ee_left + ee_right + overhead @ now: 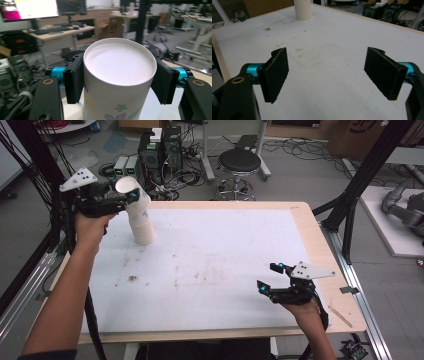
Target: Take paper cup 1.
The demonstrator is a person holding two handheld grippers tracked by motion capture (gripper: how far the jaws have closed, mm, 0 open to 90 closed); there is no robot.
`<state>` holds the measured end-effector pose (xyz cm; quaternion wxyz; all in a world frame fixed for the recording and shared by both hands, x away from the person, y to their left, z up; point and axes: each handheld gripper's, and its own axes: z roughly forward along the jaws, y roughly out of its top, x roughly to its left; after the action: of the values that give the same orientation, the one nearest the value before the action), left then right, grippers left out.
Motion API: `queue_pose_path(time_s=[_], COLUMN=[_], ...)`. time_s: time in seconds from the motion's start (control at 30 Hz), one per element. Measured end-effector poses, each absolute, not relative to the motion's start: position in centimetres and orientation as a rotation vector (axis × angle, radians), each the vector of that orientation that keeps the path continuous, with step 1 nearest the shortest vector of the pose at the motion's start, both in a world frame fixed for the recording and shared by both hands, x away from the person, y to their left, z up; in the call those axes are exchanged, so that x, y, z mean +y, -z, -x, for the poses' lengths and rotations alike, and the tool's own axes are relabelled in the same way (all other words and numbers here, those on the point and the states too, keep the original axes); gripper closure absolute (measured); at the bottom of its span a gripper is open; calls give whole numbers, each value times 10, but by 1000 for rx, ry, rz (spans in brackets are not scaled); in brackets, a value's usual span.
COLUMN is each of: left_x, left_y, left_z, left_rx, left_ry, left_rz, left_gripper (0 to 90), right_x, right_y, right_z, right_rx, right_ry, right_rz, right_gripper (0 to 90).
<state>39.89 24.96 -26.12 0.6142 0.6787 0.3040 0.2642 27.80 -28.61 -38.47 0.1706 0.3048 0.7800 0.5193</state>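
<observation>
The left gripper is closed on the top paper cup, both pads pressed against its wall just below the rim, and this cup is held tilted above the stack of paper cups that stands at the far left part of the white table top. The right gripper is held wide open with nothing between its jaws, low over the near right part of the table and well apart from the stack. Stains are seen on the surface between the two grippers, while a black stool and computer cases are located on the floor beyond the far edge.
</observation>
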Motion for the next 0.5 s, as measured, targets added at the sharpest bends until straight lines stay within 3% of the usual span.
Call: queue_pose_path(time_s=[0.5], left_x=[201], left_y=[297], left_z=[-364], left_rx=[546], left_ry=[-422], left_rz=[-1674], left_gripper=[350], right_x=[-247], right_y=[376], right_z=[-307], right_rx=[2354], right_ry=[-1517], right_rz=[-758], right_gripper=[202])
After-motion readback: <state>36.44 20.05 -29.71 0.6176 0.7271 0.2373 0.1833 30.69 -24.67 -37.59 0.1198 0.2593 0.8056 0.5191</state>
